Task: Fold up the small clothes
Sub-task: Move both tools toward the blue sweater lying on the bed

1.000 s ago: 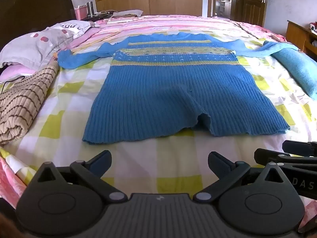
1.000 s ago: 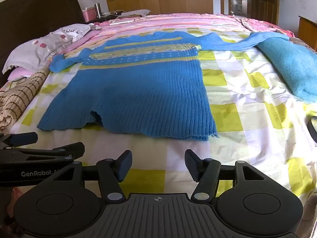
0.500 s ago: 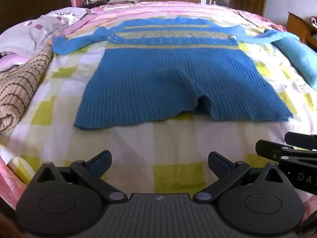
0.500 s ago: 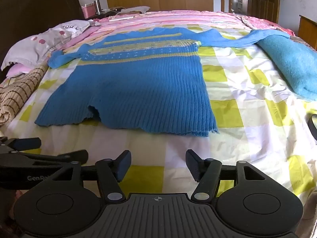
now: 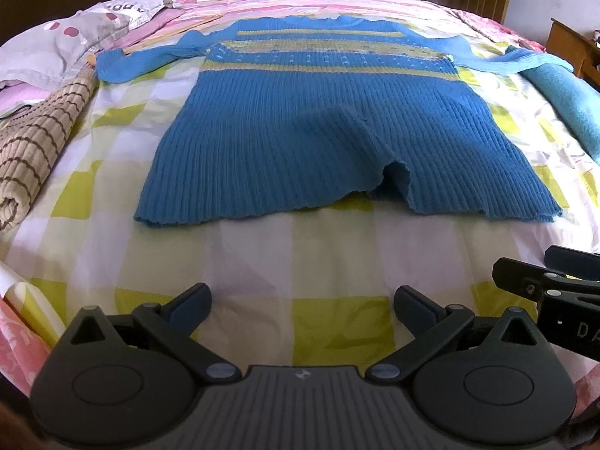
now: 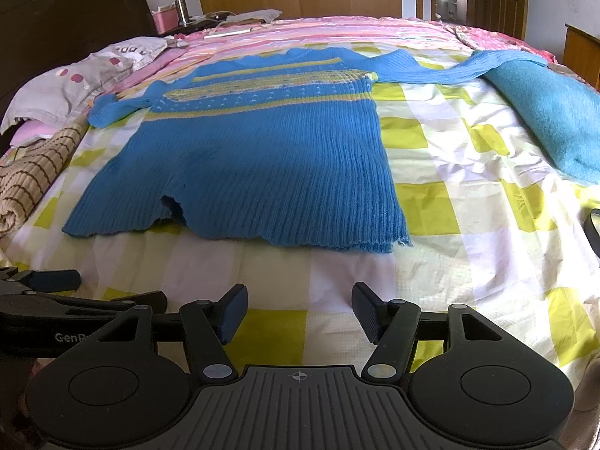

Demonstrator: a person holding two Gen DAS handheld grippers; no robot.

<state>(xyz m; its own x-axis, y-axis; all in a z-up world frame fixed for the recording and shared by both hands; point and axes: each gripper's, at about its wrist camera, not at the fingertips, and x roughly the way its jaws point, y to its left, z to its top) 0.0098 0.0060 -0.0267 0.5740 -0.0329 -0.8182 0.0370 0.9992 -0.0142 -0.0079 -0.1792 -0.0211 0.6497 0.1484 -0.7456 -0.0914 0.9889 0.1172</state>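
A small blue ribbed sweater (image 5: 330,127) with yellow stripes across the chest lies flat on the bed, hem toward me, sleeves spread to both sides. Its hem has a raised bump in the middle. It also shows in the right wrist view (image 6: 258,165). My left gripper (image 5: 302,302) is open and empty, hovering over the sheet short of the hem. My right gripper (image 6: 300,309) is open and empty, also short of the hem, nearer its right corner. Each gripper shows at the edge of the other's view.
The bed has a yellow and white checked sheet (image 5: 262,262). A brown striped rolled cloth (image 5: 33,150) lies at the left, pillows (image 5: 56,48) behind it. A folded light-blue towel (image 6: 555,112) lies at the right. Pink bedding, wardrobe and door are beyond.
Both grippers have moved forward and tilted down toward the sweater's hem. Their jaws have stayed open. The sweater has not moved.
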